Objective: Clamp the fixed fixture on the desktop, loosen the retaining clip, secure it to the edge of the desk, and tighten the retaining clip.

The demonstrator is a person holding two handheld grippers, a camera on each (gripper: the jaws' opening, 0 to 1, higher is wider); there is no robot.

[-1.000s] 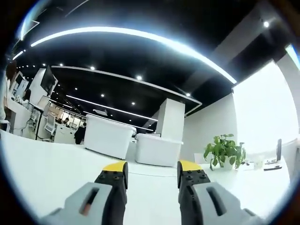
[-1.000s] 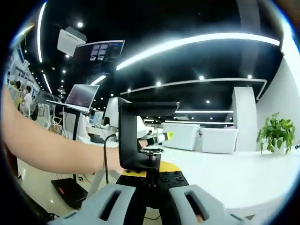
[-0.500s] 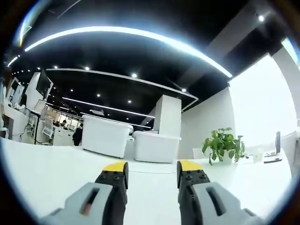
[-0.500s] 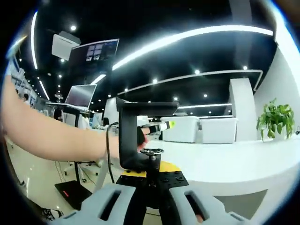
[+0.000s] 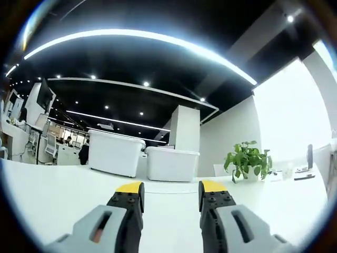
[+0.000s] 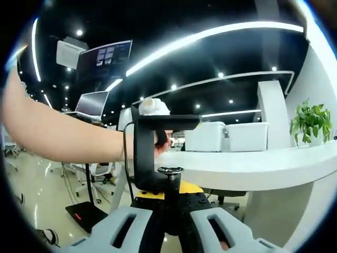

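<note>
A: The white desk (image 6: 247,168) dominates the right gripper view, its top edge-on and level with the camera, running off to the right, with two white bins (image 6: 226,137) and a potted plant (image 6: 310,122) at its far edge.

B: The same desk (image 5: 47,195) spreads flat under the left gripper (image 5: 170,191), which hangs over it with jaws standing well apart and nothing between the yellow tips. The bins (image 5: 142,161) sit along the far edge, the plant (image 5: 247,161) off toward the far right corner.

A: Now the person's forearm (image 6: 58,137) reaches in from the left of the right gripper view, the hand behind the black C-shaped fixture (image 6: 152,153).

B: And the fixture?

A: Upright, gripped at its base by the right gripper (image 6: 169,200), jaws closed narrow around it. Its open mouth faces the desk's near edge, top arm above the desktop level, round screw pad (image 6: 170,171) just below it. Whether it touches the desk, one cannot tell.

B: Behind it, a laptop (image 6: 92,105) on a stand and a wall screen (image 6: 105,55).
</note>
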